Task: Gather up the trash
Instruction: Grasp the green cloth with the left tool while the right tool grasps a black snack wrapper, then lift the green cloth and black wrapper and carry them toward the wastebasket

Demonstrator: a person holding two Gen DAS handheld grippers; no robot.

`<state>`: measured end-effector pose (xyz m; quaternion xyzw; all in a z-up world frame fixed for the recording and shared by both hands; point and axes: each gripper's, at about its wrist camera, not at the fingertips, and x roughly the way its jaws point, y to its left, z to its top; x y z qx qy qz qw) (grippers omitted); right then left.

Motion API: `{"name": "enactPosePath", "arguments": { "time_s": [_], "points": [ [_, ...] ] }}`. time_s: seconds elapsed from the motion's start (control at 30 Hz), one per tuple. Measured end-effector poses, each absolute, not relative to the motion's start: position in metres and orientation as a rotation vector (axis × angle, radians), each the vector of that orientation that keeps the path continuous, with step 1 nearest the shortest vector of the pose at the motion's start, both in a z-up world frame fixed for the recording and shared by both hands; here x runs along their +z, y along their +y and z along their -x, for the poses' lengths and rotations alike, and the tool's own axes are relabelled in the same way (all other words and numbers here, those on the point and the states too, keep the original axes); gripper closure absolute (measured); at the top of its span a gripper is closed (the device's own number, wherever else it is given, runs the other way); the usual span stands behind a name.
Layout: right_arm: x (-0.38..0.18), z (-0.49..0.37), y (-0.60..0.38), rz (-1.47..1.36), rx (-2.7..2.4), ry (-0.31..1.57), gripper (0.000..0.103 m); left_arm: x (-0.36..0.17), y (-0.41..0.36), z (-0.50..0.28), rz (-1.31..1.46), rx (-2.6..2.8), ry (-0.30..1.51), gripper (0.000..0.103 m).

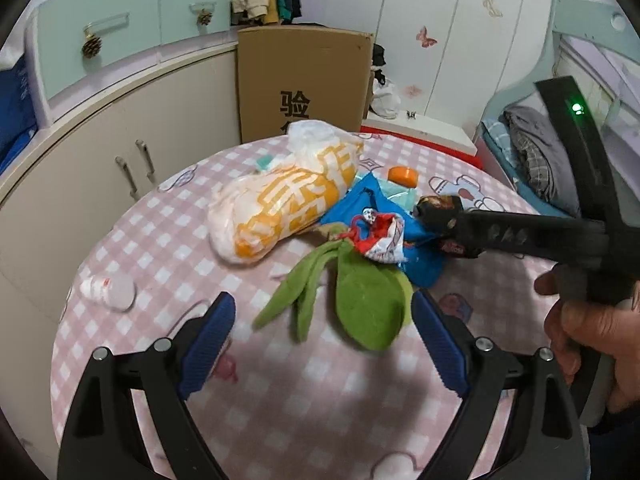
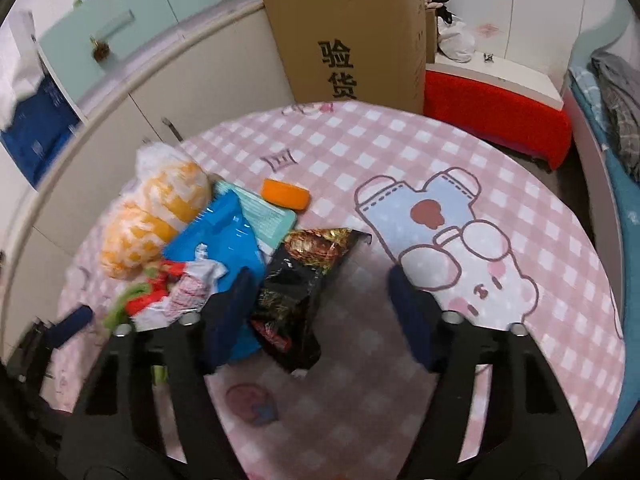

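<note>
A heap of trash lies on the round table with a pink checked cloth point(image 1: 320, 408): a white-and-orange plastic bag point(image 1: 280, 204), a blue wrapper point(image 1: 360, 204), a crumpled red-and-white wrapper point(image 1: 380, 236) and a black snack wrapper point(image 2: 304, 276). My left gripper point(image 1: 324, 320) stands open just above a green cloth point(image 1: 360, 304), touching nothing. My right gripper point(image 2: 320, 296) is open around the black snack wrapper, which lies close to its left finger; the right finger is clear of it. A person's hand point(image 1: 580, 332) holds the right gripper.
An orange cap point(image 2: 285, 194) and a teal packet point(image 2: 268, 216) lie behind the heap. A small white bottle point(image 1: 108, 290) lies at the table's left. A cardboard box point(image 1: 304, 80) and cabinets point(image 1: 100, 160) stand behind the table, and a bed point(image 1: 532, 152) is at the right.
</note>
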<state>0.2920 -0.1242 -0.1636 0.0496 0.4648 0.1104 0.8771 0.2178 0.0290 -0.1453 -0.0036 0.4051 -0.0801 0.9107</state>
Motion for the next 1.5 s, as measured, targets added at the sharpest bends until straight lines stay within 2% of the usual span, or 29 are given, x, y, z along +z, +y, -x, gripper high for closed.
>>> {"name": "enactPosePath", "arguments": {
  "time_s": [0.03, 0.07, 0.17, 0.23, 0.27, 0.3, 0.33, 0.43, 1.0, 1.27, 1.5],
  "points": [
    [-0.164, -0.291, -0.122, -0.082, 0.226, 0.959, 0.055, -0.146, 0.026, -0.222, -0.003, -0.167, 0.836, 0.015],
    [-0.164, -0.289, -0.119, -0.061, 0.231, 0.954, 0.072, -0.148, 0.024, -0.227, -0.013, -0.167, 0.841, 0.015],
    [-0.163, -0.284, -0.121, -0.068, 0.247, 0.949, 0.074, -0.156, 0.020, -0.238, -0.002, -0.191, 0.857, 0.016],
    [-0.162, -0.278, -0.129, -0.091, 0.265, 0.942, 0.075, -0.161, 0.020, -0.243, 0.020, -0.218, 0.889, 0.043],
    [-0.161, -0.273, -0.133, -0.101, 0.272, 0.935, 0.075, -0.160, 0.020, -0.242, 0.027, -0.221, 0.878, 0.047],
    [-0.160, -0.270, -0.135, -0.110, 0.278, 0.930, 0.075, -0.159, 0.022, -0.241, 0.049, -0.248, 0.879, 0.063],
    [-0.158, -0.263, -0.142, -0.129, 0.285, 0.920, 0.075, -0.160, 0.023, -0.239, 0.060, -0.256, 0.884, 0.070],
    [-0.155, -0.251, -0.153, -0.161, 0.297, 0.907, 0.075, -0.162, 0.029, -0.231, 0.085, -0.267, 0.881, 0.080],
    [-0.136, -0.162, -0.196, -0.264, 0.310, 0.831, 0.075, -0.128, 0.058, -0.148, 0.152, -0.291, 0.779, 0.080],
    [-0.110, -0.132, -0.231, -0.296, 0.285, 0.738, 0.075, -0.088, 0.023, -0.124, 0.114, -0.380, 0.693, 0.080],
    [-0.098, -0.102, -0.287, -0.364, 0.212, 0.669, 0.075, -0.065, -0.038, -0.113, 0.090, -0.519, 0.659, 0.080]
  ]
}}
